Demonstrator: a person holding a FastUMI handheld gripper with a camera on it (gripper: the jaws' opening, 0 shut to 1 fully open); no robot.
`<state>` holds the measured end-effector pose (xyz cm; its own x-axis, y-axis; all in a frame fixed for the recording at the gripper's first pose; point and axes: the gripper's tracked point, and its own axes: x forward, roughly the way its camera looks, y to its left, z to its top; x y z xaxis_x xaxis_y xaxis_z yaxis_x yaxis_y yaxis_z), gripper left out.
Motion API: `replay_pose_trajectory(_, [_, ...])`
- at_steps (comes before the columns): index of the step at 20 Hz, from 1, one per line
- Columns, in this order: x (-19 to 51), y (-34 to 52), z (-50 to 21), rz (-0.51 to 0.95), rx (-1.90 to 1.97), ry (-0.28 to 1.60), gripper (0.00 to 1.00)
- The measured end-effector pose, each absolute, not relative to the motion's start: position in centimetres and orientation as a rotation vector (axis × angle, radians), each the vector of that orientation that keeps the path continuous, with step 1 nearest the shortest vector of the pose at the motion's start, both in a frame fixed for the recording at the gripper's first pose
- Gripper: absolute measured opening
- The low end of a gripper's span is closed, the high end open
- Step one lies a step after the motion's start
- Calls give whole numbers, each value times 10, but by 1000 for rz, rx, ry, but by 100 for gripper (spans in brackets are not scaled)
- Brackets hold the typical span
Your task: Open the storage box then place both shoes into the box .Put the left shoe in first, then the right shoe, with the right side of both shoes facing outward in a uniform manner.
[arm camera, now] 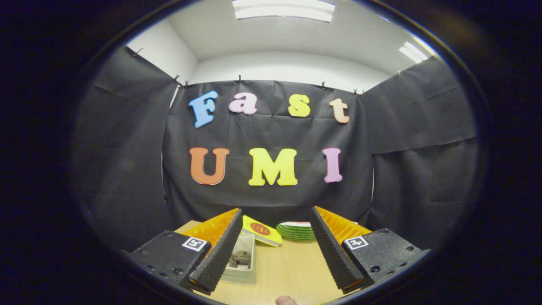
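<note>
The gripper point(275, 250) is held with fingers spread wide, nothing between them. Bare table point(292, 271) is seen in the gap. Just beside the left finger the path is blocked by a storage box point(243, 260); beyond lie a yellow book point(262, 231) and green plates point(296, 231).

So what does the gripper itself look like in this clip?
The gripper has two long wedge-shaped fingers with ribbed, textured inner pads. Each finger is mounted on a dark block fastened with screws and carrying a small square black-and-white marker.
</note>
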<state>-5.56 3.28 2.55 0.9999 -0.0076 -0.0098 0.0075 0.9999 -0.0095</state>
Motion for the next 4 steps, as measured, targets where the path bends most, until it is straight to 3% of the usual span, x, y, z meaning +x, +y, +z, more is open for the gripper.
replay_pose_trajectory(4, [-52,36,18,3,-14,36,100])
